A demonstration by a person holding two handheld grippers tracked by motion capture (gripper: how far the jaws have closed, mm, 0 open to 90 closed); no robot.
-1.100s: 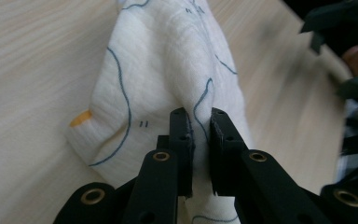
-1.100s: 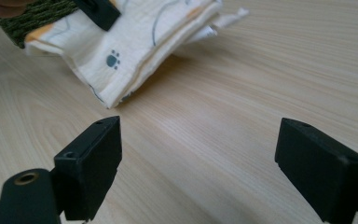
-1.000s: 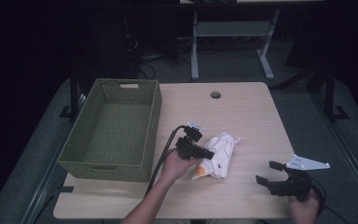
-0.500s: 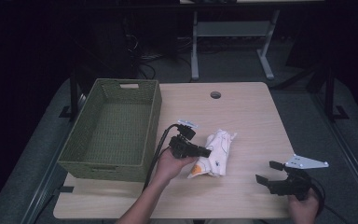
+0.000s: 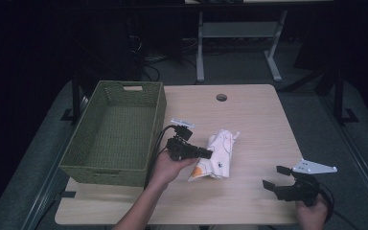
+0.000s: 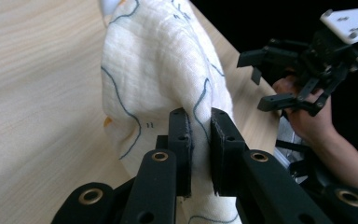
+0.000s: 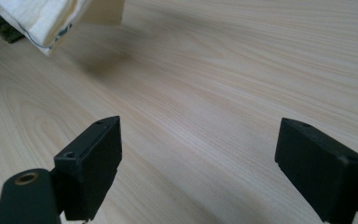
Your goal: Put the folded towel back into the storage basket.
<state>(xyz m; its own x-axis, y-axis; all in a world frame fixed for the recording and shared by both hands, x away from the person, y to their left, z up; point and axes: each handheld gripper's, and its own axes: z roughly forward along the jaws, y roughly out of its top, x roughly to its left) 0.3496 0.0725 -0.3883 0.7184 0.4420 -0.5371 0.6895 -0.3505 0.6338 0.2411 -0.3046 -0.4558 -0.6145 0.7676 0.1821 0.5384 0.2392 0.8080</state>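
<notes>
Pinching a fold of the soft, light cloth [image 6: 158,70] mid-table right of the basket [image 5: 115,139], our left tool [image 6: 199,135] grips bunched fabric, while our right tool [image 7: 198,163] stands spread.

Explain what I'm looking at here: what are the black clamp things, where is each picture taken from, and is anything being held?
A person sits at a wooden table with a handheld two-jaw clamp in each hand. The high view looks down from above; the two gripper views come from cameras riding on each clamp. The left gripper is shut on a fold of a white cloth with thin printed lines, seen close between its jaws in the left gripper view. The right gripper rests open near the table's near edge, holding nothing. A green woven basket stands at the left.
</notes>
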